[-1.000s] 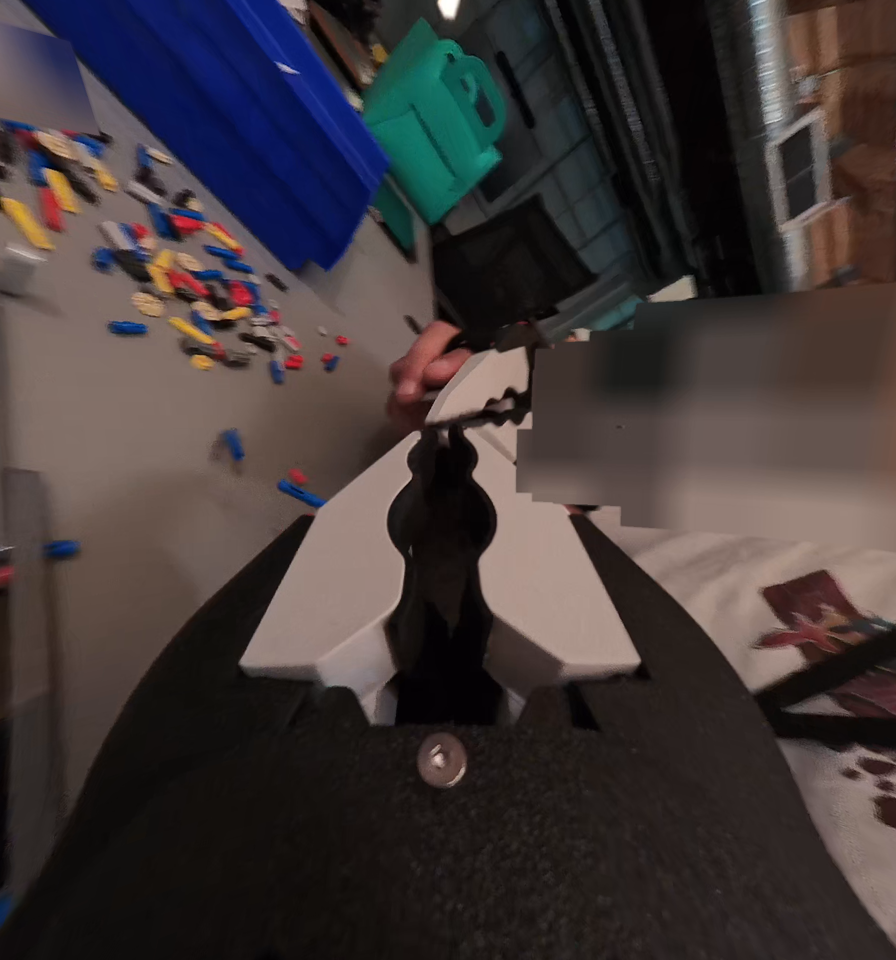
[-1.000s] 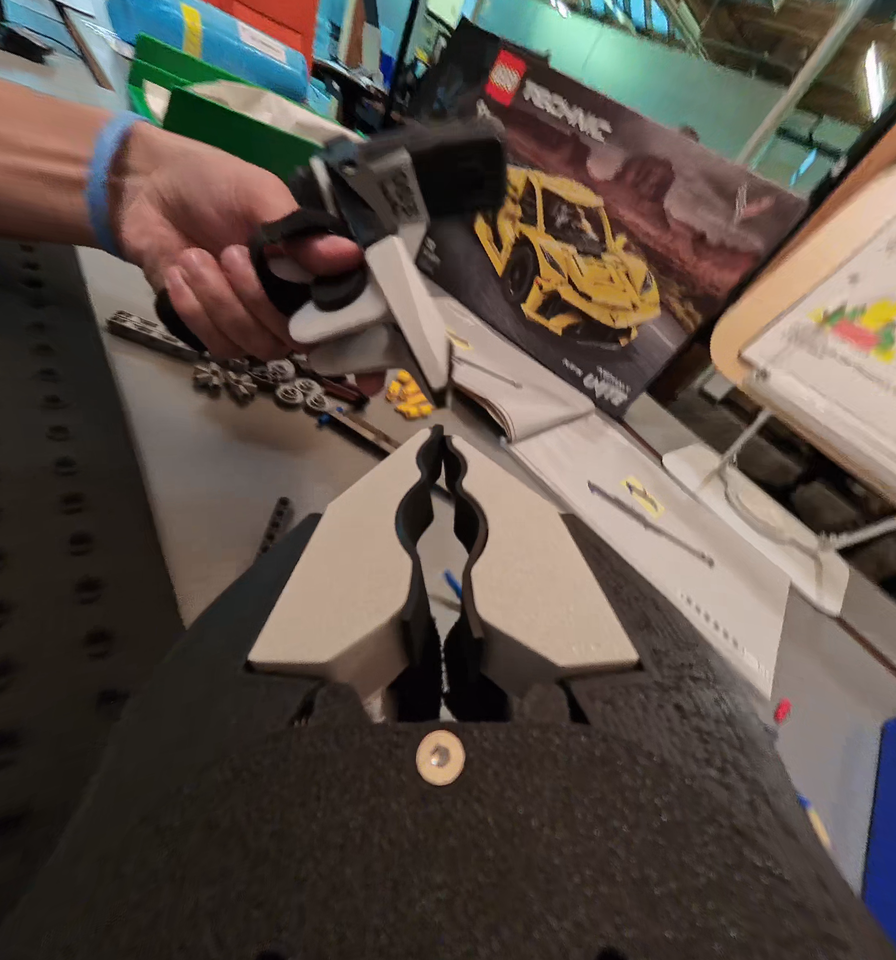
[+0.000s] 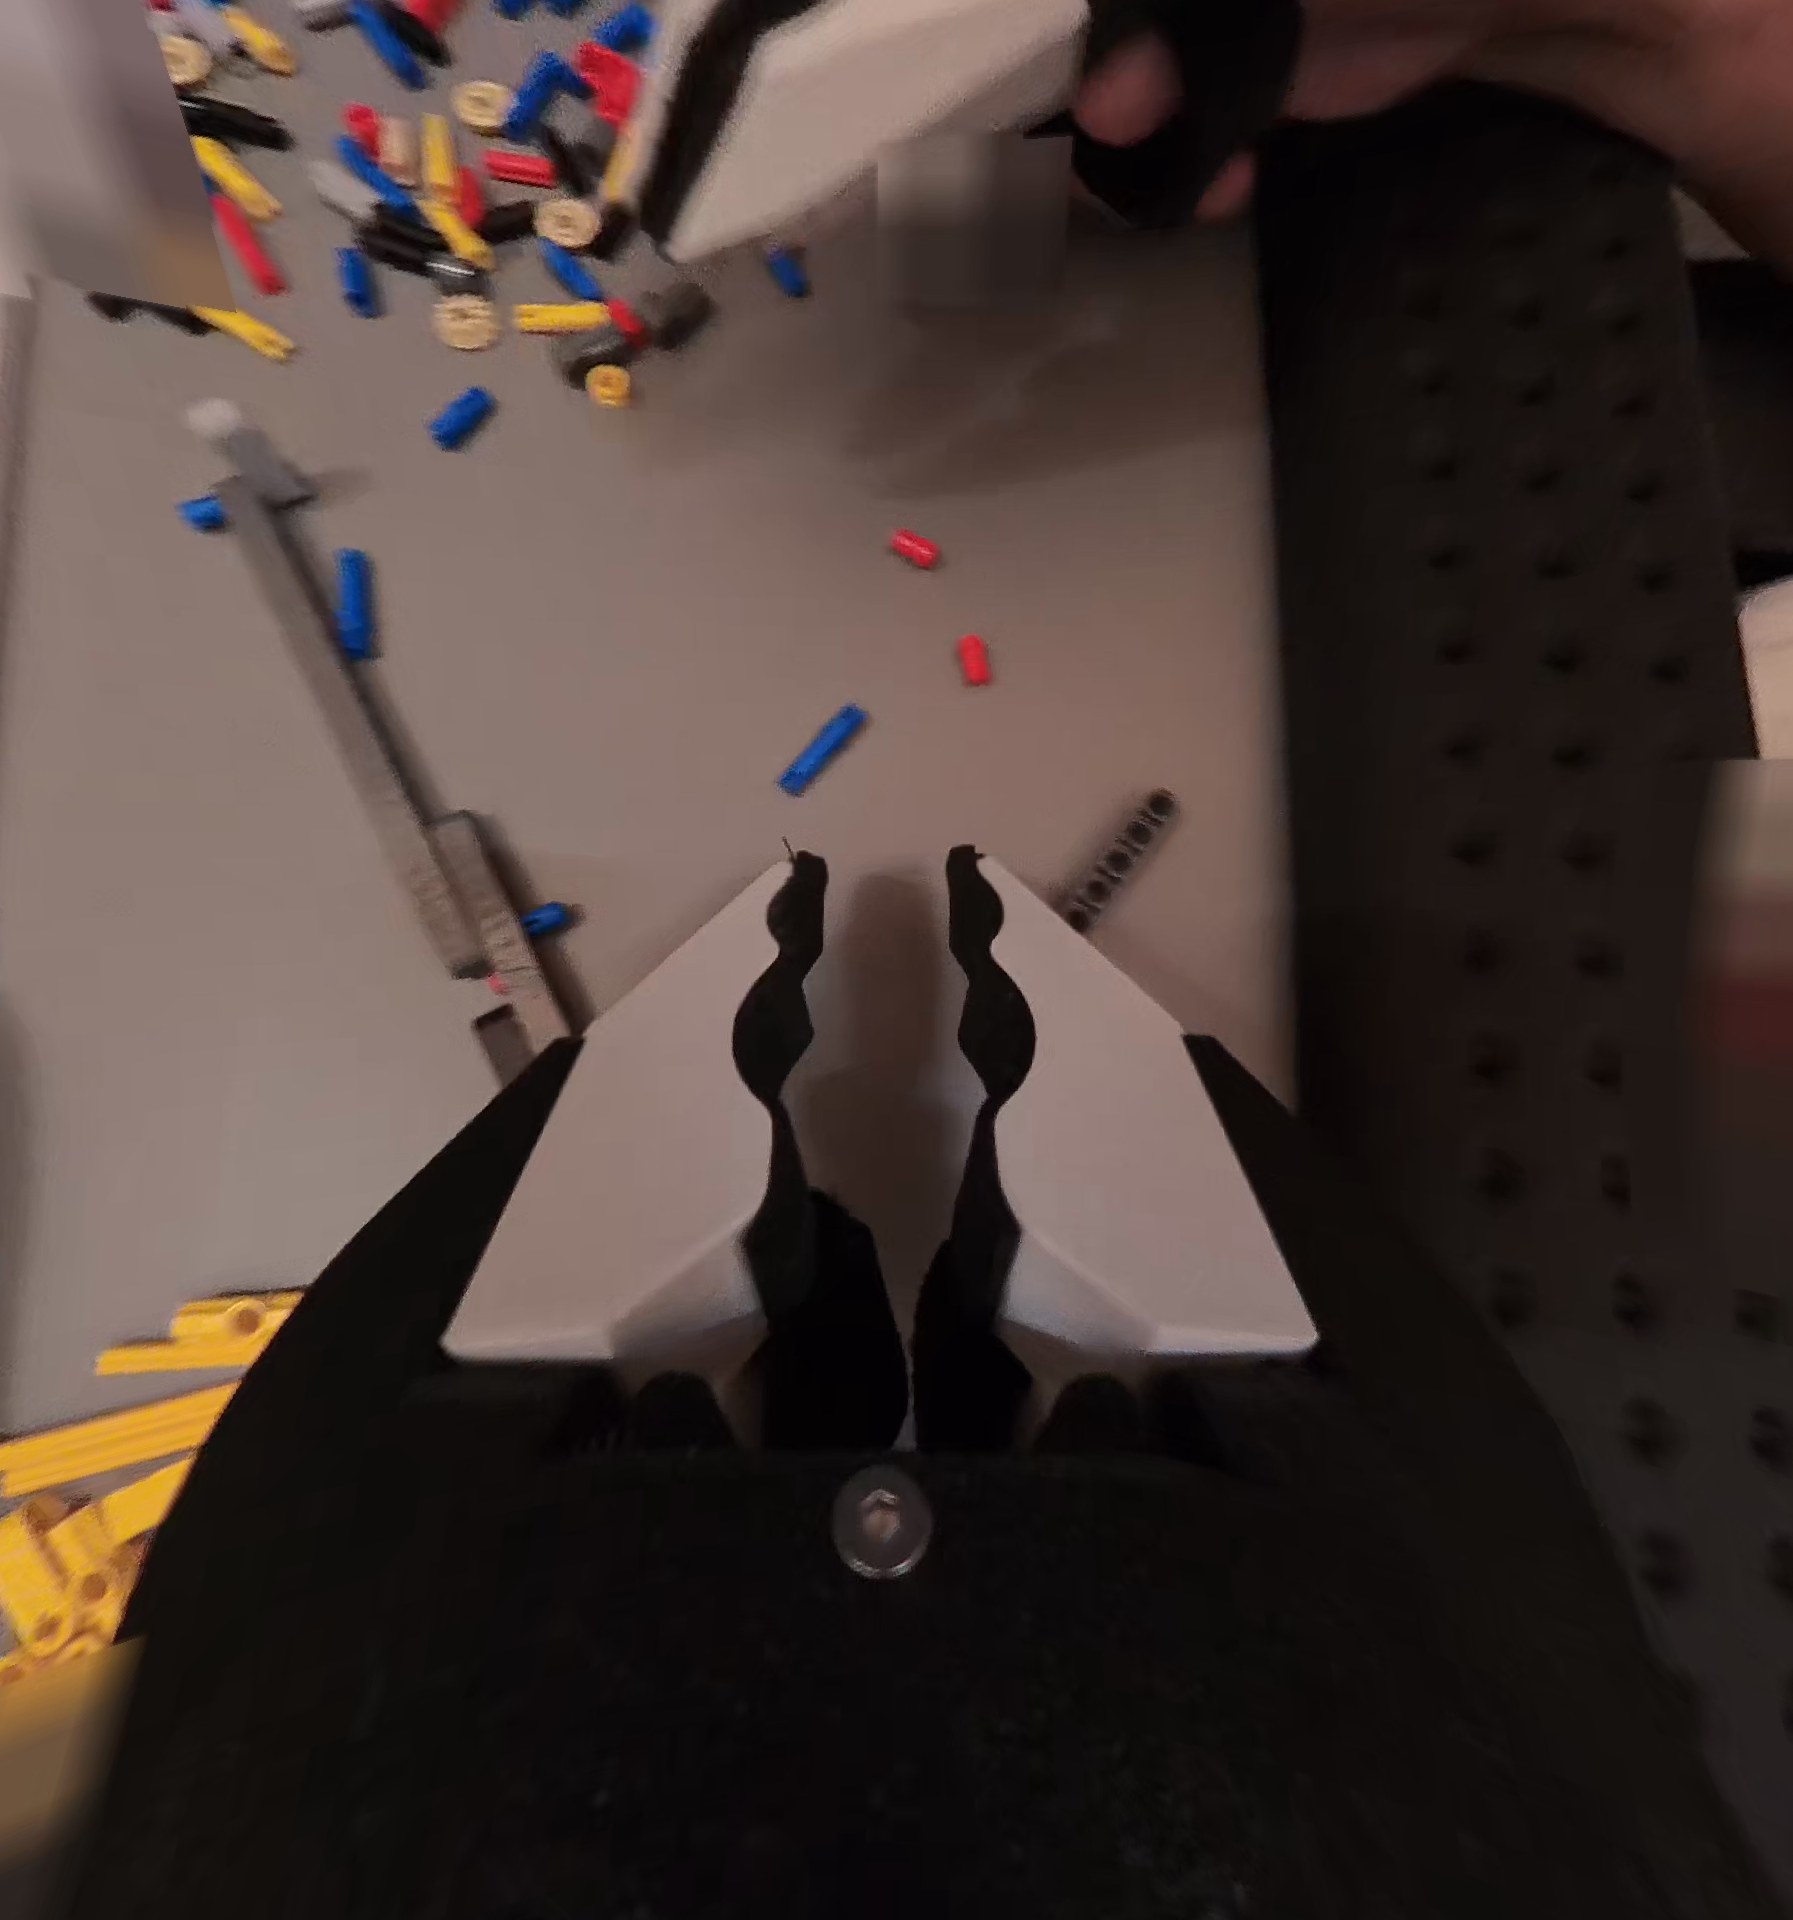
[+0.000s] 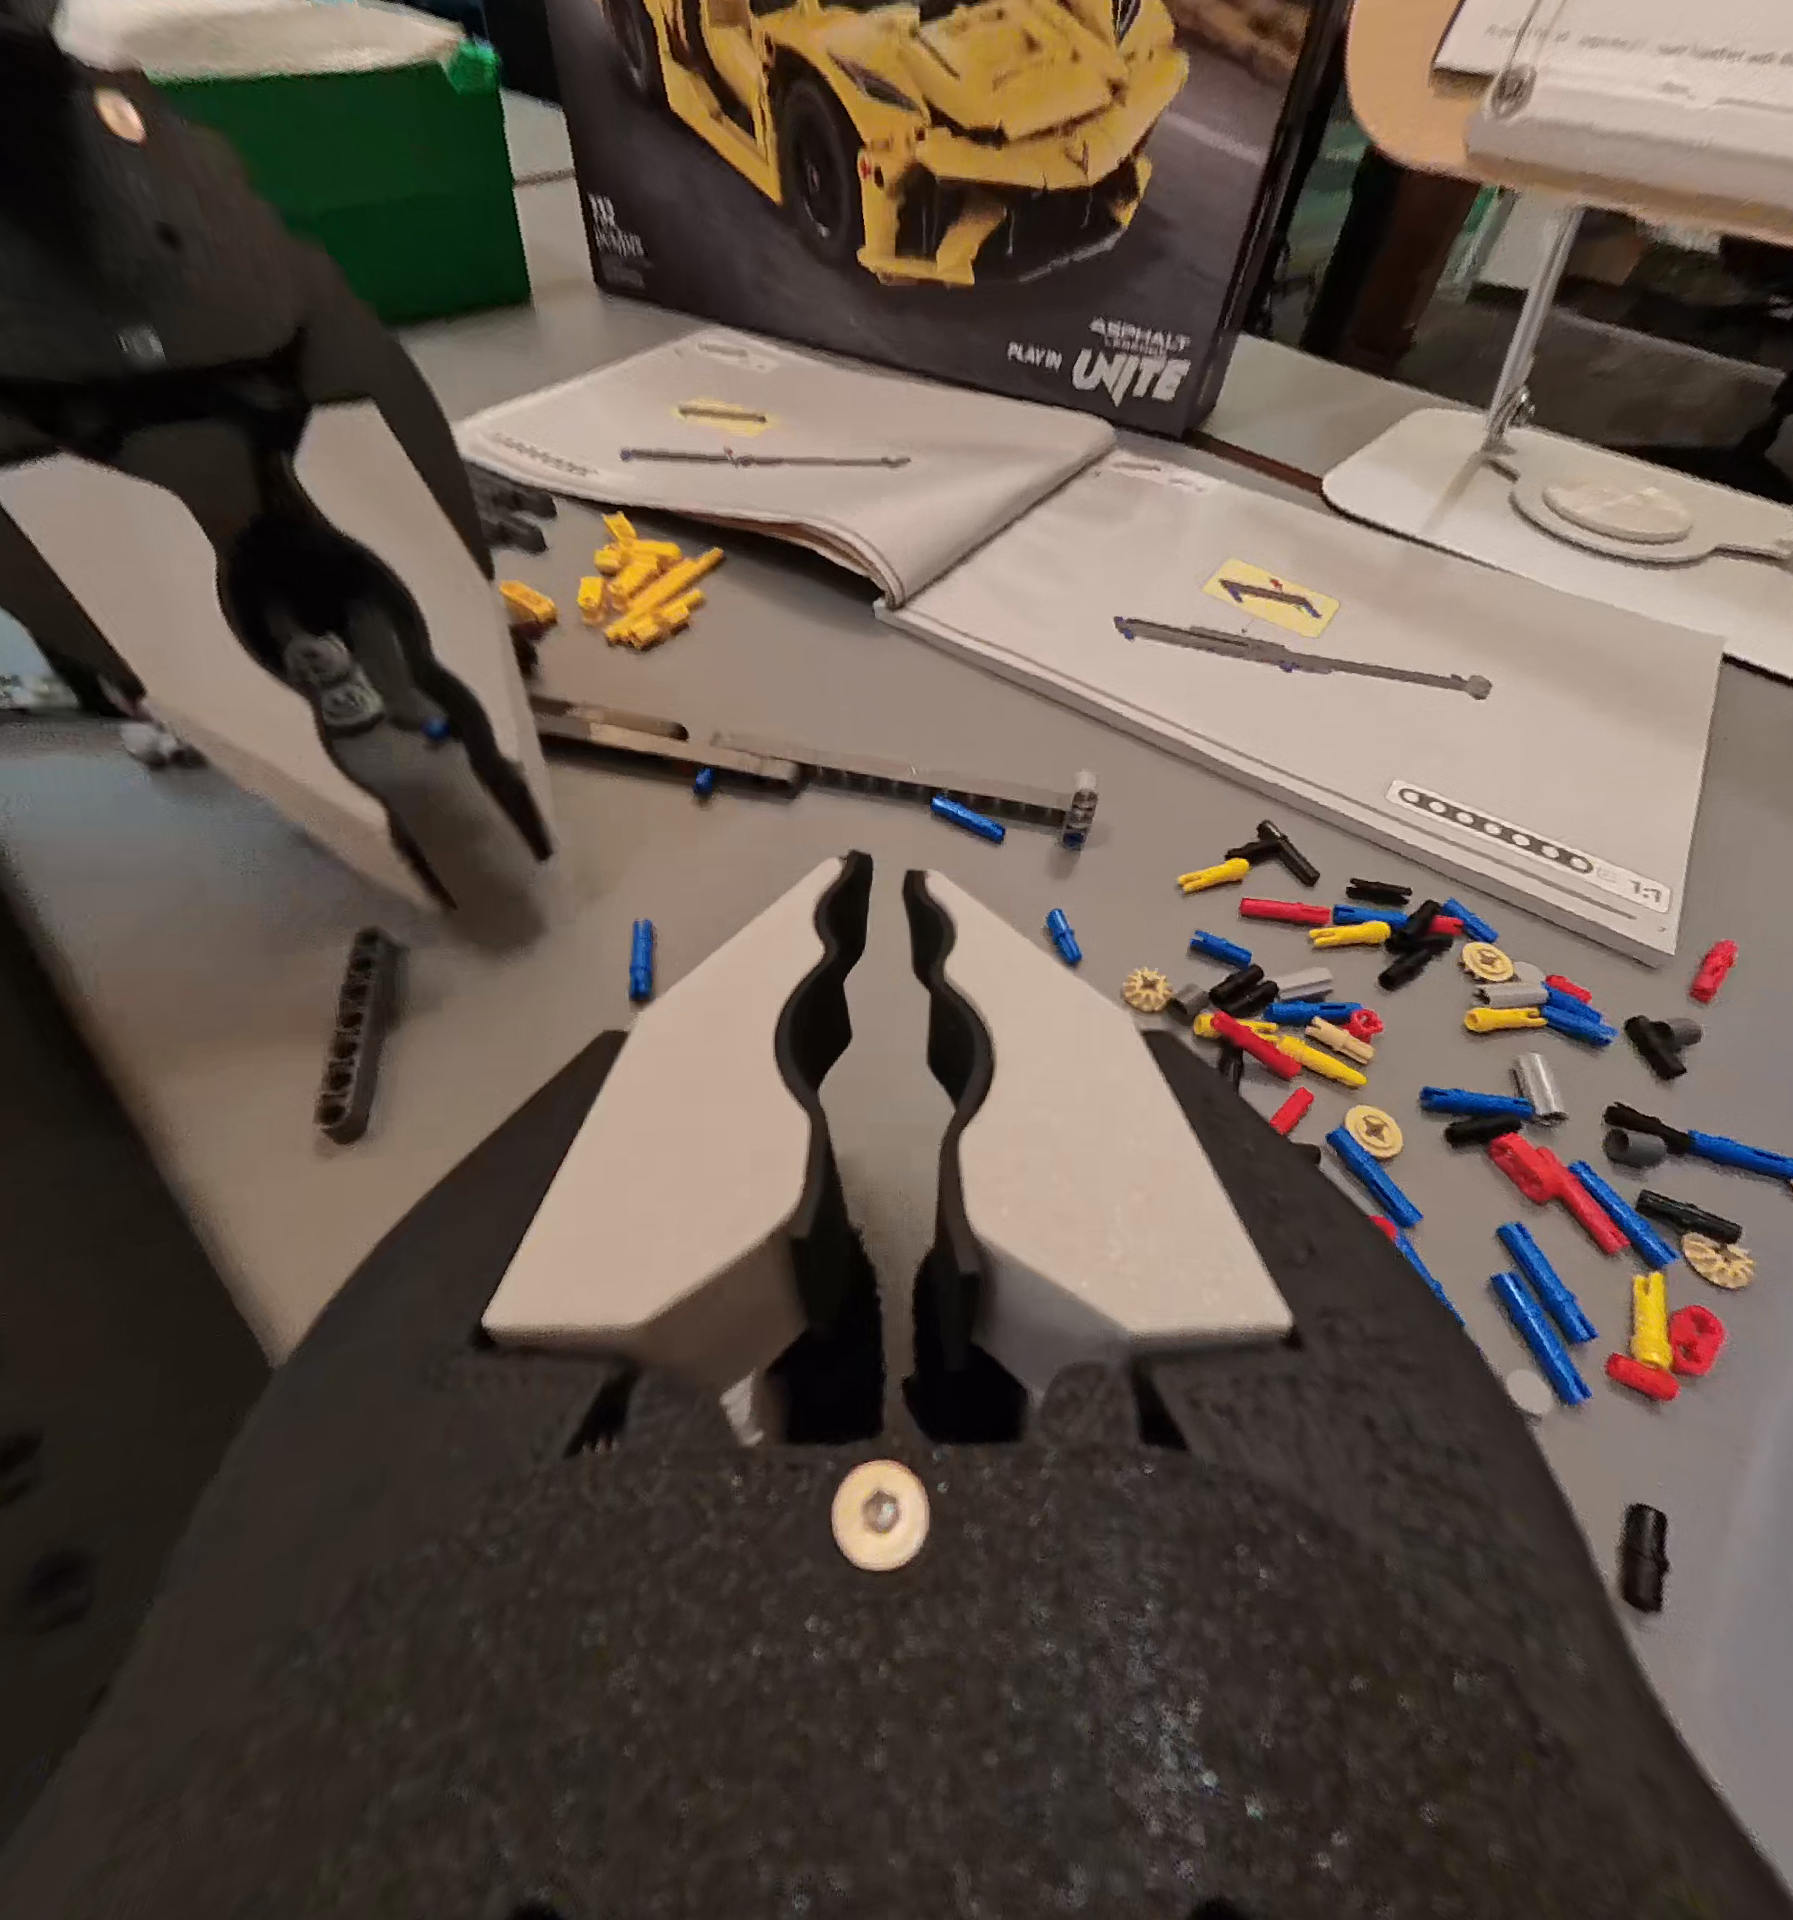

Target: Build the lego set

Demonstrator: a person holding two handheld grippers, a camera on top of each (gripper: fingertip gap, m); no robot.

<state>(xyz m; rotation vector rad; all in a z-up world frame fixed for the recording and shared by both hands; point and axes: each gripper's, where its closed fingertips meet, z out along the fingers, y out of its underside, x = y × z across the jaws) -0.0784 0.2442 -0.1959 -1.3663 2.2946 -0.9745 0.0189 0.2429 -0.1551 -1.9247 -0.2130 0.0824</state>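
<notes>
The grey table [image 4: 196,1039] carries a set box [image 4: 923,208] standing at the back and an open instruction booklet [image 4: 1287,665] lying before it. A long grey beam assembly [image 4: 850,784] lies mid-table, loose pins [image 4: 1494,1091] scattered right. Left gripper [image 3: 887,857] and right gripper [image 4: 887,878] both hover with fingers parted, holding nothing

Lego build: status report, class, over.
Left gripper open, empty. Right gripper open, empty. Grey beam assembly flat on table, ungripped. Loose pins scattered around.
</notes>
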